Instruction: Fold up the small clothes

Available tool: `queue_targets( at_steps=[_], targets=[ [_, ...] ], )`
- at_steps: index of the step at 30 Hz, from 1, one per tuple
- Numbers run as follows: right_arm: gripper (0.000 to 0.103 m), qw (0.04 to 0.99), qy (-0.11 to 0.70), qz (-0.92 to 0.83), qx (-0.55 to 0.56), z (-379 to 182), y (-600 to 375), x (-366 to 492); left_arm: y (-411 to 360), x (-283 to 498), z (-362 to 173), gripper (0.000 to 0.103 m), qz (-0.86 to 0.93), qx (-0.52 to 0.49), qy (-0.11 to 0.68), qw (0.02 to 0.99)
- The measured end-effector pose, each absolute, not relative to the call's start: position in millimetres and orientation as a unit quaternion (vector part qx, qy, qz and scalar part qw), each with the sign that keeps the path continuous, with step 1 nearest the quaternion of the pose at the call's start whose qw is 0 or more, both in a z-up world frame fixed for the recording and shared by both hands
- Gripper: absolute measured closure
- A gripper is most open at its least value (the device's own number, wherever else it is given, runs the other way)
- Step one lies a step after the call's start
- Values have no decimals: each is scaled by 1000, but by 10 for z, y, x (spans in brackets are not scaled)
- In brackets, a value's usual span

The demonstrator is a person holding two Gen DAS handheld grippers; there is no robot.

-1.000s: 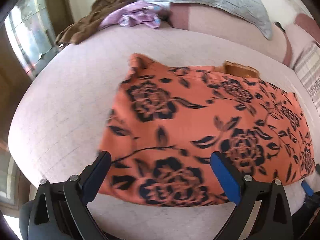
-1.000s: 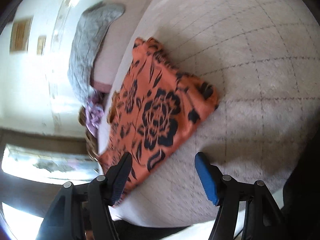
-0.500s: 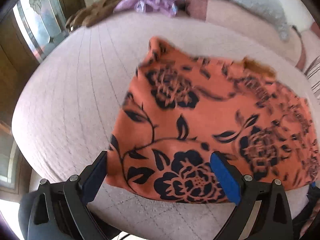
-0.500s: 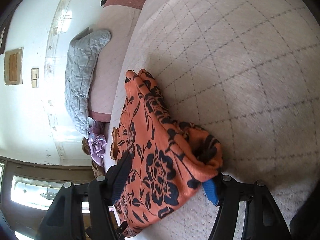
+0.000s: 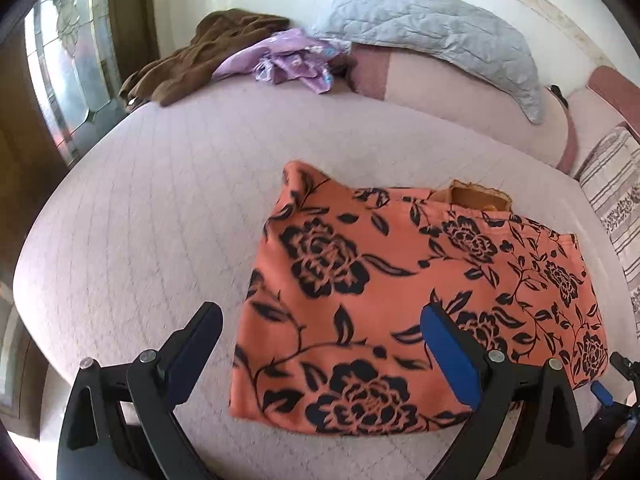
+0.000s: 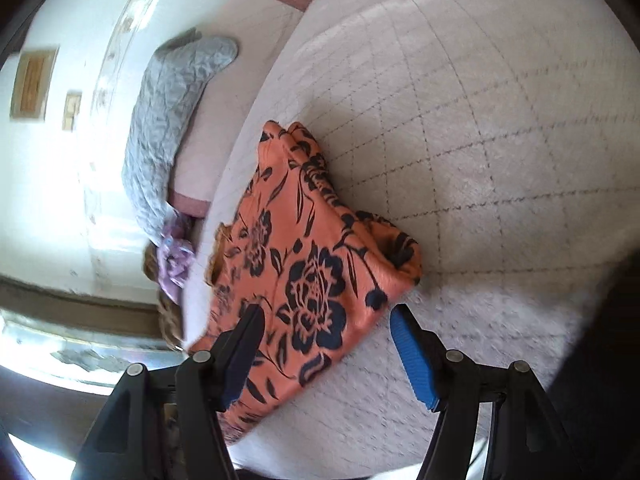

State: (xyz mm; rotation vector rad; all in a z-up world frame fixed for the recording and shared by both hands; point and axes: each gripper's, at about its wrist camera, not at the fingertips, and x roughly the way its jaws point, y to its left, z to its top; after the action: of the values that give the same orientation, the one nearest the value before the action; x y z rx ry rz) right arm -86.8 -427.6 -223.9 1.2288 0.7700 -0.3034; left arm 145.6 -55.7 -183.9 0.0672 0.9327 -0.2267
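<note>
Folded orange floral garment (image 5: pixel 404 304) lay ahead, long axis across bed (image 5: pixel 160 208). Left tool (image 5: pixel 320 340) and right tool (image 6: pixel 326 344) both gaped empty above near edge (left nearer middle).

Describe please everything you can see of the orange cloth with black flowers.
The orange cloth is a soft-looking fabric printed with black roses, leaves and stems. It lies folded into a rough rectangle, flat on the quilted pale bedcover. A brownish inner part peeks out at its far edge, and the corner seen in the right wrist view bulges in thick layers. Nothing grips it; nothing else touches it.
</note>
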Motion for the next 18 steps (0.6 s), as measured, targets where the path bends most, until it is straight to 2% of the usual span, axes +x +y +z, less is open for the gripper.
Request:
queue_targets(
  at_steps=[10,18],
  targets=[
    [33,744,413,-160,500,-2330,-4085,-640,-863,1656,-2453,3,-112,117,490,857],
    [33,742,382,-178,522,-2331,-4294,-491,-852,1633,-2480,2,-125,115,478,862]
  ],
)
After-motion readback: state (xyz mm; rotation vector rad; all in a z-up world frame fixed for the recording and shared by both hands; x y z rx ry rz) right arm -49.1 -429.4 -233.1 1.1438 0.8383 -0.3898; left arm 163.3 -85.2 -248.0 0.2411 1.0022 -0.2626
